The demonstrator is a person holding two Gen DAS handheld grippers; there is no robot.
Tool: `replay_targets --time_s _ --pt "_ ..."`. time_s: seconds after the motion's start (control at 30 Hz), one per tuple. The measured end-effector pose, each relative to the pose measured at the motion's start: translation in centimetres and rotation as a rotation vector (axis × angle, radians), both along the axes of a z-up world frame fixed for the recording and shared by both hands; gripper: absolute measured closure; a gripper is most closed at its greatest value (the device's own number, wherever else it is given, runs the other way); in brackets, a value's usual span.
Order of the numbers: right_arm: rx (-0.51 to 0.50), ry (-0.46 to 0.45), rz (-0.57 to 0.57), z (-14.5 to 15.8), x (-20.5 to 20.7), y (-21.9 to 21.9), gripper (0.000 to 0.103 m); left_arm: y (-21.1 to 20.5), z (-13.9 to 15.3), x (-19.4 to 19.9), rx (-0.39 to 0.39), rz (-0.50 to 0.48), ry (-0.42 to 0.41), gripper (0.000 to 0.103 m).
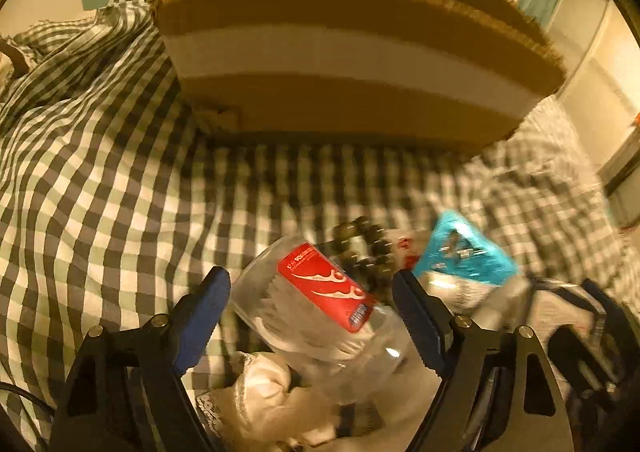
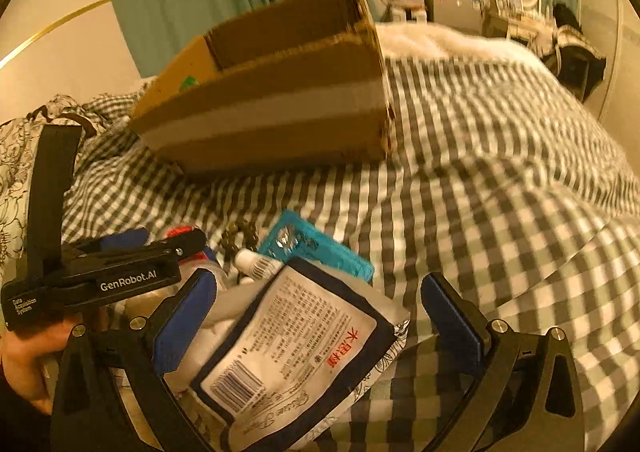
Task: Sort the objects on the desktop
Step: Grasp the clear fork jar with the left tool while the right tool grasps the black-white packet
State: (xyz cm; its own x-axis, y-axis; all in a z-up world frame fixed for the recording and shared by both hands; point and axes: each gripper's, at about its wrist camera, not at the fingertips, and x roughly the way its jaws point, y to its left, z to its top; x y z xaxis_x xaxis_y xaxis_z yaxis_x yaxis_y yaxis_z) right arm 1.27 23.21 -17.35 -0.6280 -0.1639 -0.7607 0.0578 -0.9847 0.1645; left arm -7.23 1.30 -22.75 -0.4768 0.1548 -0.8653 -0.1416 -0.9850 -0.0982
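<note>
A: Fig., panel 1, left wrist view. Which step? Left gripper point(image 1: 310, 310) sits wide apart w/ the clear plastic bottle point(image 1: 320, 312) lying tilted betw. its blue pads. No pad presses on it as far as I can see, though blur hides the right-hand side. So: approach-to-grasp, nothing held yet.

B: And panel 2, right wrist view?

A: Right gripper point(image 2: 316, 316) likewise spread wide, empty, over the white sachet w/ dark border point(image 2: 296, 336). Sachet lies betw. the pads, apart from the right one; contact at the left one can't be told. The left gripper shows at the left edge, a hand under it.

B: Where's the rest of the pile?

A: All on the bed's checked cover point(image 2: 500, 212), not a bench. Teal blister pack point(image 2: 316, 248), bead bracelet point(image 1: 362, 248) and small white tube point(image 2: 256, 262) lie just beyond bottle and sachet, crowded together. Cardboard box point(image 2: 276, 108) stands open-topped farther back, well apart from the pile; prob. the sorting bin.

B: Next move needs?

A: Judgement only: close each gripper squarely on its item, bottle across its body so it doesn't roll, sachet w/o snagging the tube, then lift clear and carry to the box.
</note>
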Motion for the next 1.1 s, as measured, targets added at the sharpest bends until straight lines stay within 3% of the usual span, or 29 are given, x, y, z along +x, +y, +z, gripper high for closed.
replay_targets --time_s 0.33,0.4,0.47,0.5,0.7,0.73,0.77,0.83,0.9,1.0,1.03,1.07,1.1 --pt "-0.012 -0.048 0.074 -1.4 -0.5 -1.0 0.002 1.0 -1.3 -0.2 -0.034 -0.028 0.004 0.021" --pt "-0.003 -0.058 0.094 -1.6 -0.5 -1.4 0.008 1.2 -1.3 -0.1 -0.039 -0.035 0.007 0.022" --pt "0.019 -0.068 0.097 -1.9 -0.5 -1.7 0.026 1.3 -1.1 0.3 -0.036 -0.044 0.010 0.024" --pt "0.026 -0.069 0.096 -1.9 -0.5 -1.7 0.030 1.3 -1.0 0.4 -0.033 -0.050 0.013 0.025" --pt "0.007 -0.033 0.088 -1.1 -0.1 -1.2 0.065 1.7 0.4 1.8 -0.023 -0.087 0.057 0.043" --pt "0.002 -0.027 0.087 -1.0 0.0 -1.1 0.069 1.6 0.7 2.0 -0.022 -0.087 0.067 0.053" --pt "-0.002 -0.020 0.088 -0.8 0.1 -1.1 0.073 1.5 1.3 2.2 -0.029 -0.083 0.089 0.074" --pt "0.001 -0.005 0.090 -0.4 0.3 -1.2 0.077 0.9 2.3 2.2 -0.028 -0.078 0.116 0.100" --pt "0.006 0.009 0.099 -0.1 0.5 -1.4 0.079 0.0 2.3 1.5 0.043 -0.092 0.063 0.100" --pt "0.014 0.035 0.109 0.5 0.9 -1.8 0.081 0.0 2.1 1.7 0.008 -0.068 0.052 0.095" --pt "0.015 0.047 0.108 0.8 1.1 -1.9 0.082 -0.3 2.2 1.7 0.017 -0.060 0.040 0.087" --pt "0.014 0.058 0.107 1.1 1.3 -1.8 0.082 -0.4 2.2 1.4 0.027 -0.052 0.022 0.054" --pt "0.011 0.073 0.105 1.5 1.4 -1.7 0.082 -0.8 2.0 1.2 0.039 -0.039 -0.013 0.032"
